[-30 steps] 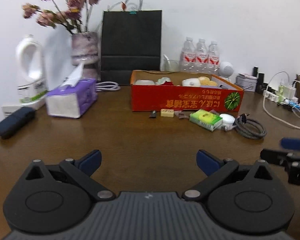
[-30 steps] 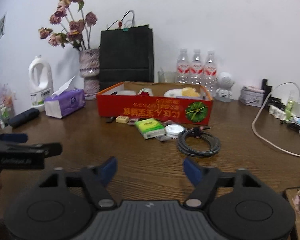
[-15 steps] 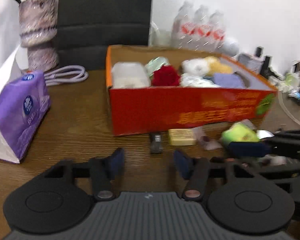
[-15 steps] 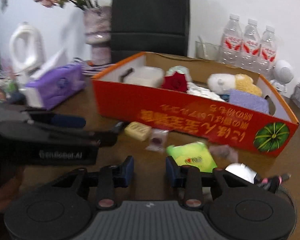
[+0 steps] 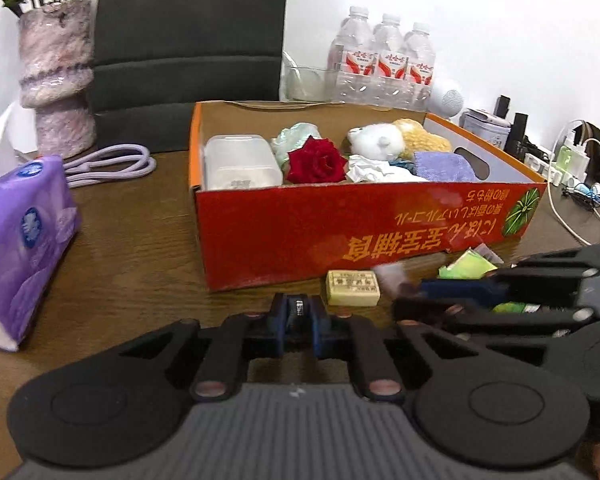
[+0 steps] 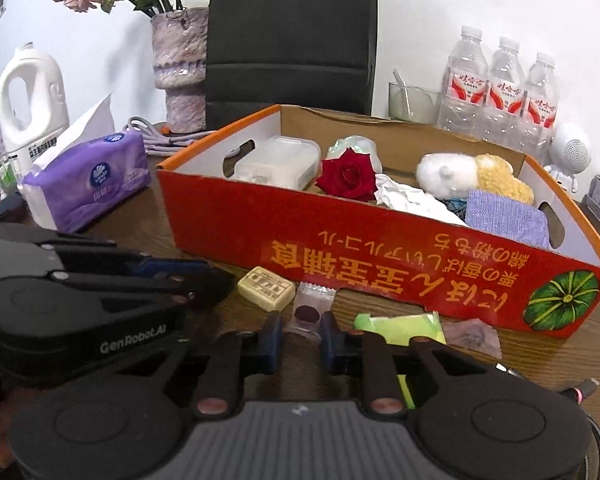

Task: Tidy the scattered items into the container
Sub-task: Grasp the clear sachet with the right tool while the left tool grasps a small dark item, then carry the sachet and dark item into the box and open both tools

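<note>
Scattered items (image 6: 266, 289) lie before orange box (image 6: 380, 248), beside tissue pack (image 6: 88, 178).

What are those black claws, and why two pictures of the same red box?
They are two grabbers, one held in each of a person's hands, each with a camera looking along its fingers. So one picture is from the left gripper, one from the right gripper. On the table sits a red box of odds and ends, with a cream block and green packet outside. The left is shut on a small dark object; the right's jaws are closing around a clear sachet.
</note>
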